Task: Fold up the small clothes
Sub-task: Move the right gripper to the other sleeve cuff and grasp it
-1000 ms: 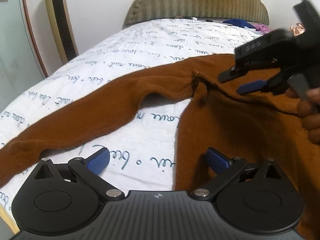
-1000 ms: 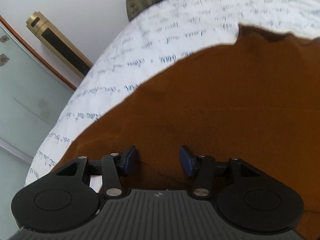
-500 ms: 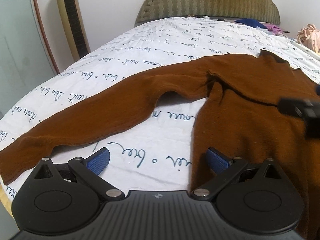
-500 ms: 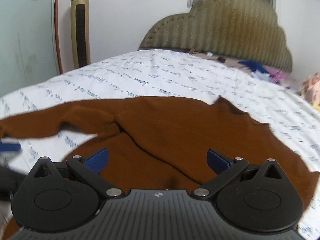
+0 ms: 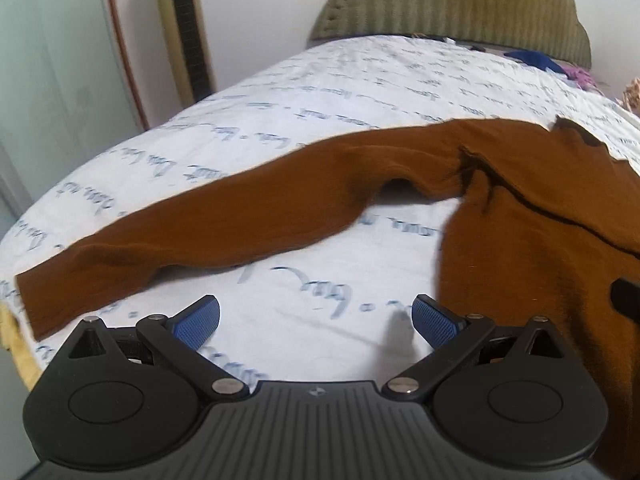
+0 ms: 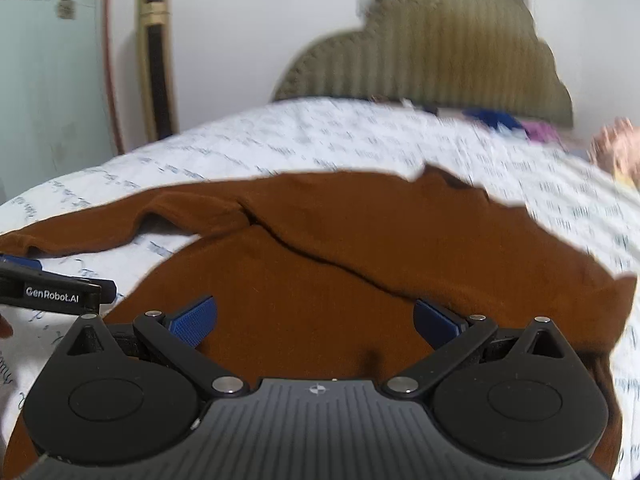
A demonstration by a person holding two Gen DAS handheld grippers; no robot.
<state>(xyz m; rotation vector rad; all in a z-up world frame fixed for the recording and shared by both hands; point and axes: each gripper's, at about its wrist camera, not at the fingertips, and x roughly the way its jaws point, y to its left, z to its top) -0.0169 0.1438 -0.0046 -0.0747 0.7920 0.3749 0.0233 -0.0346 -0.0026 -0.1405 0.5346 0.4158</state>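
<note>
sweater: brown knit sweater (image 5: 540, 216) lying flat on the bed (image 5: 320, 92), neck hole up around 1 o'clock in the left wrist view, one long sleeve (image 5: 208, 224) stretched out toward 9 o'clock

how it'll handle: looks soft and floppy, light-ish, probably drapes and bunches the second you lift it. I'd guess a pinch at the cuff end or the shoulder seam works best, since the middle of the sleeve would just sag

left gripper (image 5: 316, 320): fingers wide apart, nothing in them, hanging over bare sheet. Sleeve runs across ahead of it from 9 to 12, body edge is just beside the right finger at about 3

right gripper (image 6: 316, 320): fingers also spread wide, holding nothing, parked over the sweater's body (image 6: 320, 312), with fabric between and under both fingers. Collar's at roughly 1 o'clock

fold status: no fold made yet as far as I can tell, sleeve is fully out
</note>
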